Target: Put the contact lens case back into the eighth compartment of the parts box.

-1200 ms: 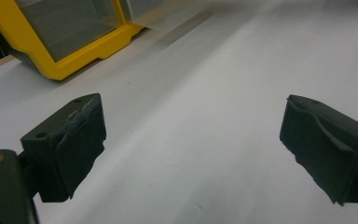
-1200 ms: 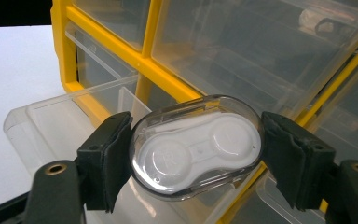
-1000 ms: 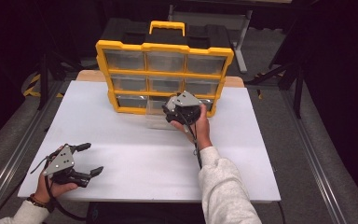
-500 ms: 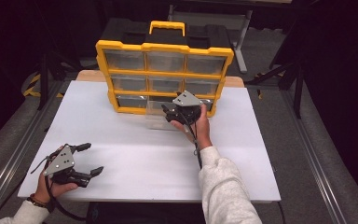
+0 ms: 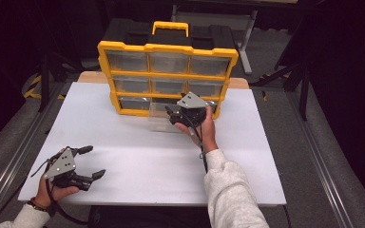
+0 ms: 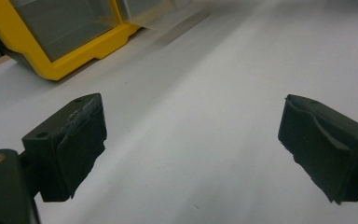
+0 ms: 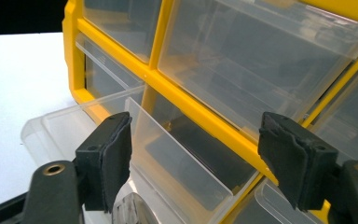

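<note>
A yellow organizer [image 5: 167,75] with several clear drawers stands at the back of the white table [image 5: 142,156]. One clear drawer [image 5: 158,111] in its bottom row is pulled out over the table. My right gripper [image 5: 170,113] is at that drawer's front. In the right gripper view its pads sit on either side of a clear wall of the drawer [image 7: 177,154], and the gripper [image 7: 193,154] is shut on it, close to the yellow frame [image 7: 191,100]. Near the table's front left corner my left gripper [image 5: 94,161] stands open with nothing between its jaws, and from there [image 6: 191,149] it looks across bare table toward the organizer [image 6: 88,51].
A black case lies behind the organizer, under its yellow handle [image 5: 171,26]. Dark floor and metal stand legs surround the table. White tabletop stretches between the two hands and in front of the organizer.
The right hand has shifted only slightly at the pulled-out drawer. The left hand has kept still.
</note>
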Available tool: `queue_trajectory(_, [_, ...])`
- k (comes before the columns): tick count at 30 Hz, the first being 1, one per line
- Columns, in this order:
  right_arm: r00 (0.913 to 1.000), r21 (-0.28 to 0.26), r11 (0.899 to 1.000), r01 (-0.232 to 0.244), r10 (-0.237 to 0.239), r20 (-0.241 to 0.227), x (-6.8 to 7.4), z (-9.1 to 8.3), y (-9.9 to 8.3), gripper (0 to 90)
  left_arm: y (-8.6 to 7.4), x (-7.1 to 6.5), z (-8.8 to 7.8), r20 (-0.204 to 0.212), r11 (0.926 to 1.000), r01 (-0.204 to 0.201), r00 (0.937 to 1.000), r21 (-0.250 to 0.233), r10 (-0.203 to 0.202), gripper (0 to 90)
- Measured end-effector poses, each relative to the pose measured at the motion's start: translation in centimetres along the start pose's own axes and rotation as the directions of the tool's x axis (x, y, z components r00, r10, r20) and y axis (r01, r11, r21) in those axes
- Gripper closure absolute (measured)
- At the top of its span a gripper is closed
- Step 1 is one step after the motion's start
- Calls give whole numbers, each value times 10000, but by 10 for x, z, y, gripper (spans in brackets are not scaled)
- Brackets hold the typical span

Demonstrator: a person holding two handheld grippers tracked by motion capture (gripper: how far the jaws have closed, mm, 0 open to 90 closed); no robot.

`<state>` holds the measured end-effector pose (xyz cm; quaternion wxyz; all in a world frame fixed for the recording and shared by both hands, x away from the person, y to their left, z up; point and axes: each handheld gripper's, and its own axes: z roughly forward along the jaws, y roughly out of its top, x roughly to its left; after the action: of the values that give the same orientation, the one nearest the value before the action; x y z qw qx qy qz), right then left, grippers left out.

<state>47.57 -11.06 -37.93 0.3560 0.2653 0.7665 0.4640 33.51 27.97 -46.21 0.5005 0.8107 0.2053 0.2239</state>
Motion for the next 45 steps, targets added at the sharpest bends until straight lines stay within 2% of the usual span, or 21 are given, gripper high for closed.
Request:
queue_trajectory(26, [9998,-279,9995,178,-180,-71,3,-21,7,254,0,-1,-1,-5,10000,-56,10000,-12,56,90])
queue_trajectory(45, [9993,-475,9982,368,-363,109,3,-38,5,245,0,-1,1,65,10000,-49,10000,40,48,86])
